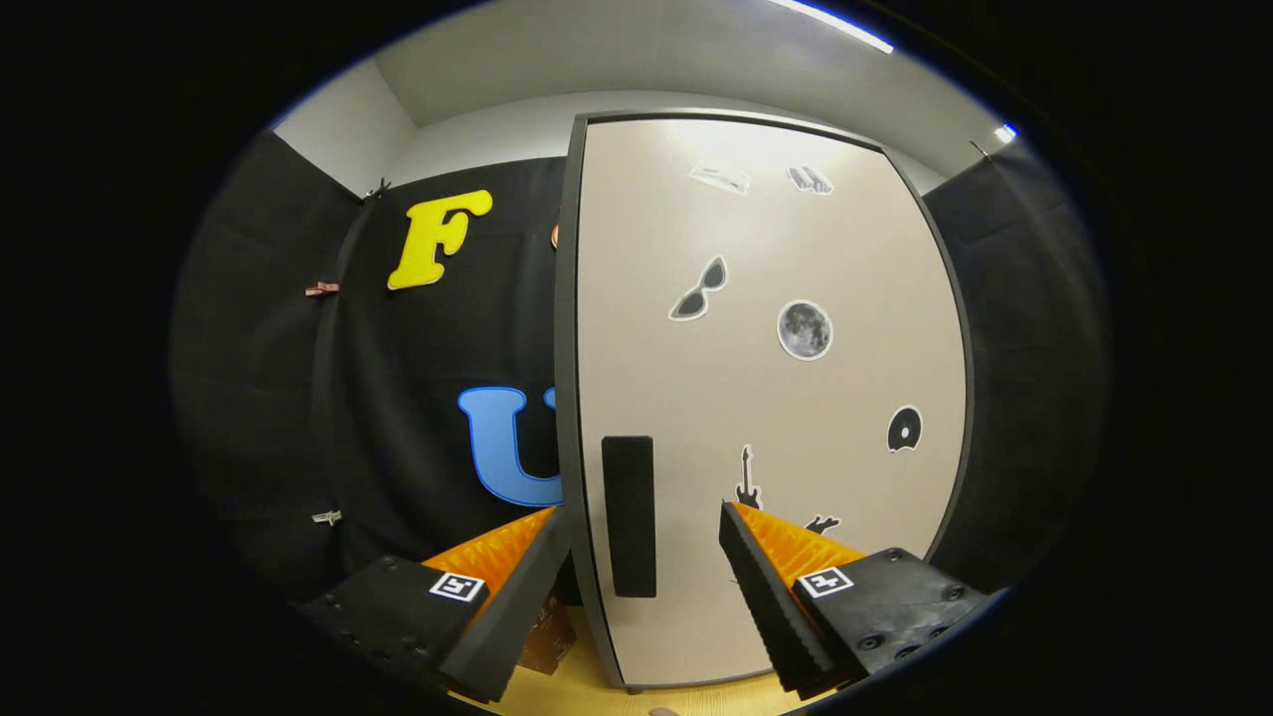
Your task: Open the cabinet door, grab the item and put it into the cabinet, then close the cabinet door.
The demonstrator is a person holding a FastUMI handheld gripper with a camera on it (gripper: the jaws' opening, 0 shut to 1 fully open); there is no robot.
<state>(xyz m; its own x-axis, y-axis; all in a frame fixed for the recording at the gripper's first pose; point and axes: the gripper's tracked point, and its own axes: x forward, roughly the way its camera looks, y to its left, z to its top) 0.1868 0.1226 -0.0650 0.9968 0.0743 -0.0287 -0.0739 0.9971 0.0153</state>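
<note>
A tall cabinet stands right in front of me. Its beige door (776, 398) carries several small stickers and looks closed inside a dark frame. A black upright handle (629, 515) sits low on the door near its left edge. My gripper (644, 542) is open, and the handle lies between the two fingers, which do not press on it. The left finger (527, 587) reaches past the cabinet's left edge; the right finger (761, 587) is in front of the door panel. A small brown item (549, 636) lies on the table, partly hidden under the left finger.
The cabinet stands on a light wooden tabletop (617, 696). Black cloth walls (398, 398) close in the booth to the left and right of the cabinet.
</note>
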